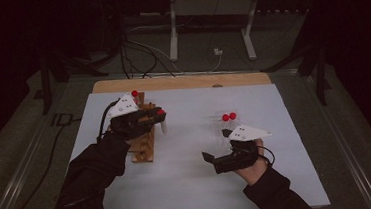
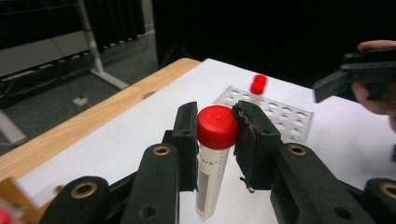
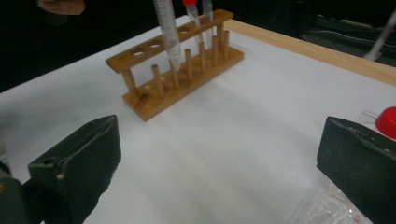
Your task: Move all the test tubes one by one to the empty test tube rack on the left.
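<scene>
L gripper [image 2: 217,128] has its jaws clamped on a red-capped tube [image 2: 212,158], hanging upright just over the wooden rack [image 1: 143,138] at table's 10 o'clock, while R gripper [image 3: 217,163], jaws wide apart w/ nothing between, sits at 4 o'clock near the clear tray [image 2: 275,112].
</scene>
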`<state>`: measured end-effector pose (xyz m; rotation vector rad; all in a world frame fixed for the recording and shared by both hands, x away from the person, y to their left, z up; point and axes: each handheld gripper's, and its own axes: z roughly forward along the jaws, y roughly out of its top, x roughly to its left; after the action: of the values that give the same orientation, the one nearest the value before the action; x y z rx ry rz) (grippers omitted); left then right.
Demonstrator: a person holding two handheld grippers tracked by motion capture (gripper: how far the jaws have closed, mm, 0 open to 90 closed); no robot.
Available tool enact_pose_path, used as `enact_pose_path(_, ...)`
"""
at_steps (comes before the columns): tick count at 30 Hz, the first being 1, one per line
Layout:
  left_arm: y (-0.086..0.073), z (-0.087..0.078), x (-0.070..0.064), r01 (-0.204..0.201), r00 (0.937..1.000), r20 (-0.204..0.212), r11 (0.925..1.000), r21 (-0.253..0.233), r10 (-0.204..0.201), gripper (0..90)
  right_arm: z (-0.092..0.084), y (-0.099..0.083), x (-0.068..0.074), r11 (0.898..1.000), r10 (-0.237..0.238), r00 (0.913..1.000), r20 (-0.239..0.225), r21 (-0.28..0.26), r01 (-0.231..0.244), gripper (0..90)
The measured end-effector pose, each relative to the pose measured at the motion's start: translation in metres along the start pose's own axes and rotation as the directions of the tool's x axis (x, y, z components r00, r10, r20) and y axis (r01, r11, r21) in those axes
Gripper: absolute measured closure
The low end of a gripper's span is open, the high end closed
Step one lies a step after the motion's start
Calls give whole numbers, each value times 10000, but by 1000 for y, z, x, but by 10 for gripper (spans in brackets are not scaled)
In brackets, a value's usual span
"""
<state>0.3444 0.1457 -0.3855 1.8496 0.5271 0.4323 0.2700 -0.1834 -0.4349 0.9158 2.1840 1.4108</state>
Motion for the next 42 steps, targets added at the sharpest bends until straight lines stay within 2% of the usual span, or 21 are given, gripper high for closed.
enact_pose_path(8, 1, -16, 18, 143, 9970, -764, 9998, -99, -150, 718, -3, 0, -2, 9998, 32, 9999, -164, -188, -35, 0)
enact_pose_path(16, -1, -23, 37, 326, 9873, -1550, 9993, -194, -352, 718, -4, 1, -1, 9997, -54, 9998, -165, -243, 50, 0)
enact_pose_path(27, -6, -20, 58, 633, 9629, -2611, 9976, -286, -686, 718, -5, 0, -3, 9998, -26, 9999, -161, -191, 23, 0)
enact_pose_path(36, -22, -12, 69, 972, 9358, -3360, 9943, -443, -1065, 717, -5, -1, -4, 9998, -14, 9999, -168, -195, 11, 0)
enact_pose_path(42, -36, -5, 73, 1214, 9315, -3431, 9924, -208, -1211, 717, -4, -2, -5, 9999, -1, 9997, -231, -158, -3, 0)
